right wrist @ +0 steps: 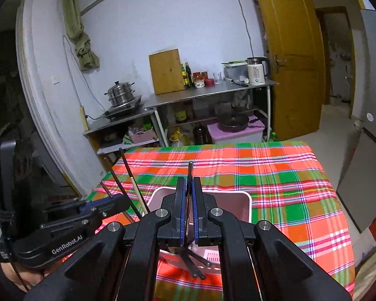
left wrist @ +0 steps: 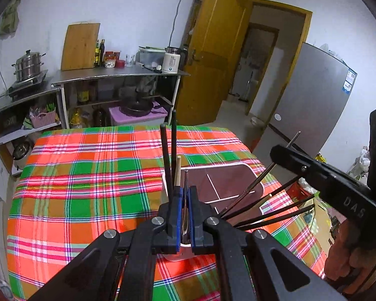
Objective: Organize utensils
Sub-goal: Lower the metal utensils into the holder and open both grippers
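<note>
A pink plastic utensil basket (left wrist: pixel 238 173) (right wrist: pixel 238 198) stands on the plaid tablecloth (left wrist: pixel 87 175). My left gripper (left wrist: pixel 185 193) is shut on a thin metal utensil (left wrist: pixel 186 183) and stands over the basket's near left corner. Two black chopsticks (left wrist: pixel 169 155) and a wooden one (left wrist: pixel 178 170) stand upright just beyond it. My right gripper (right wrist: pixel 188 188) is shut on a black chopstick (right wrist: pixel 189 173) above the basket. It shows in the left wrist view (left wrist: pixel 325 175) at the right. Several black chopsticks (left wrist: pixel 275 205) fan out of the basket below it.
A steel counter (right wrist: pixel 200 95) with a cutting board, bottles, a kettle and a steamer pot stands against the far wall. A wooden door (right wrist: pixel 288 50) is open at the right, next to a grey fridge (left wrist: pixel 313 100). The table's right edge (right wrist: pixel 338 200) drops to the floor.
</note>
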A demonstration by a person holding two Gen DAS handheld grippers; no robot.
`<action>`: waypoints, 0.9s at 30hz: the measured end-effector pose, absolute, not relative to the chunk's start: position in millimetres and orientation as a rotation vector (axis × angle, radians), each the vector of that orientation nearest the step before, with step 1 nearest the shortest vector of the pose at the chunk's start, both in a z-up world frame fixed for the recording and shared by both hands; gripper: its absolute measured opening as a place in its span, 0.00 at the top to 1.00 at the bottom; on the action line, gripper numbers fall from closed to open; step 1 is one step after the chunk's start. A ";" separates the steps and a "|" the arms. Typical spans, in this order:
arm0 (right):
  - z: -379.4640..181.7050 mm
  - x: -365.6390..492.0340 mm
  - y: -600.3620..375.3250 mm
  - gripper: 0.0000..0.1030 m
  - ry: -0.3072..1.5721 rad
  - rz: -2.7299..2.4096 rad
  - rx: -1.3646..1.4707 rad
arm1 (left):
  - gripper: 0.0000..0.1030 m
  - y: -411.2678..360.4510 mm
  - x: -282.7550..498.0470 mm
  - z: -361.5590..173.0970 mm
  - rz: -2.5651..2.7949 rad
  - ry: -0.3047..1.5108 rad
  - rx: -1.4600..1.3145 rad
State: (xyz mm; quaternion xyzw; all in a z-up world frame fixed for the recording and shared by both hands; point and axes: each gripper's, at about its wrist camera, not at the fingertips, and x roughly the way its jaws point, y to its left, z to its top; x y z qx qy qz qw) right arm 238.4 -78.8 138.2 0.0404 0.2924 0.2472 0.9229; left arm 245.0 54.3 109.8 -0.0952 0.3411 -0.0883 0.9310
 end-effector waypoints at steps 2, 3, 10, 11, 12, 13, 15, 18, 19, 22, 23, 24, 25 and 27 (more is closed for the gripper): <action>138.2 238.9 -78.5 0.96 0.601 0.511 0.079 | 0.96 55.3 244.5 107.9 -0.183 0.703 -0.196; 138.1 238.3 -77.7 0.96 0.601 0.514 0.073 | 0.96 55.4 244.1 106.3 -0.182 0.706 -0.195; 137.3 234.3 -75.5 0.95 0.605 0.516 0.032 | 0.96 55.4 243.1 99.8 -0.179 0.720 -0.195; 136.5 233.8 -75.8 0.95 0.606 0.516 0.030 | 0.96 55.2 242.3 99.5 -0.178 0.722 -0.195; 136.1 233.8 -75.9 0.95 0.609 0.514 0.027 | 0.96 55.3 241.5 99.0 -0.178 0.722 -0.195; 135.4 234.2 -76.1 0.95 0.614 0.513 0.024 | 0.96 55.3 240.8 98.7 -0.178 0.723 -0.194; 135.3 234.3 -76.2 0.95 0.616 0.508 0.020 | 0.96 55.2 239.4 99.2 -0.176 0.723 -0.191; 134.8 232.0 -77.5 0.94 0.621 0.510 0.022 | 0.96 54.7 236.2 102.7 -0.173 0.714 -0.184; 135.3 230.8 -78.1 0.93 0.618 0.509 0.022 | 0.96 55.3 235.1 104.4 -0.174 0.709 -0.182; 138.2 227.0 -81.2 0.90 0.608 0.511 0.026 | 0.96 54.2 230.9 110.5 -0.174 0.694 -0.168; 139.4 225.3 -82.3 0.90 0.605 0.511 0.027 | 0.96 53.9 228.6 113.2 -0.171 0.688 -0.161; 141.3 222.8 -83.8 0.90 0.600 0.512 0.027 | 0.96 53.9 226.2 115.4 -0.170 0.681 -0.157; 143.3 219.8 -85.7 0.90 0.593 0.513 0.029 | 0.96 53.5 223.9 117.7 -0.169 0.675 -0.156; 146.6 214.5 -88.6 0.89 0.584 0.514 0.033 | 0.95 53.3 216.4 122.6 -0.169 0.661 -0.154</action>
